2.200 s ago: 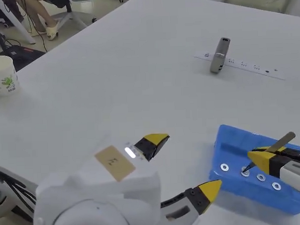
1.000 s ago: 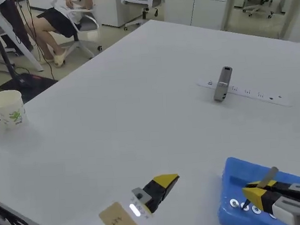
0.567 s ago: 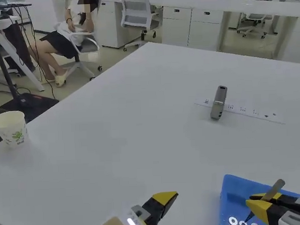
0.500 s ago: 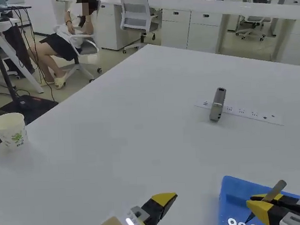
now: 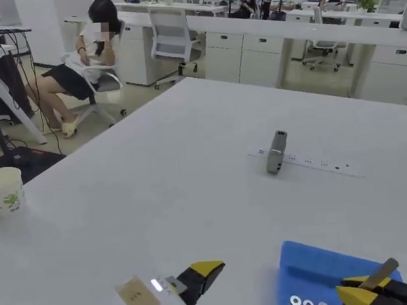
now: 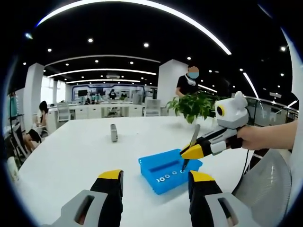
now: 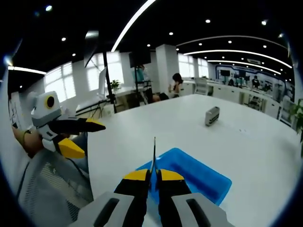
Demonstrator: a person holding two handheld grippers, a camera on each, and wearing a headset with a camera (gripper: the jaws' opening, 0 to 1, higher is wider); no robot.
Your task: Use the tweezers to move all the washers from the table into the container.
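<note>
Looking down in the head view, the right gripper (image 5: 362,297) sits at the near right over the blue container (image 5: 310,263), which rests on the white table (image 5: 158,195) with washers (image 5: 306,302) lined up inside. Switching to the left gripper view, the left gripper (image 6: 156,176) hangs with its jaws wide apart, and beyond them the tweezers (image 6: 193,138) dip into the container beside the washers. Over in the right gripper view, the jaws are pinched tight on the tweezers, pointing over the container.
</note>
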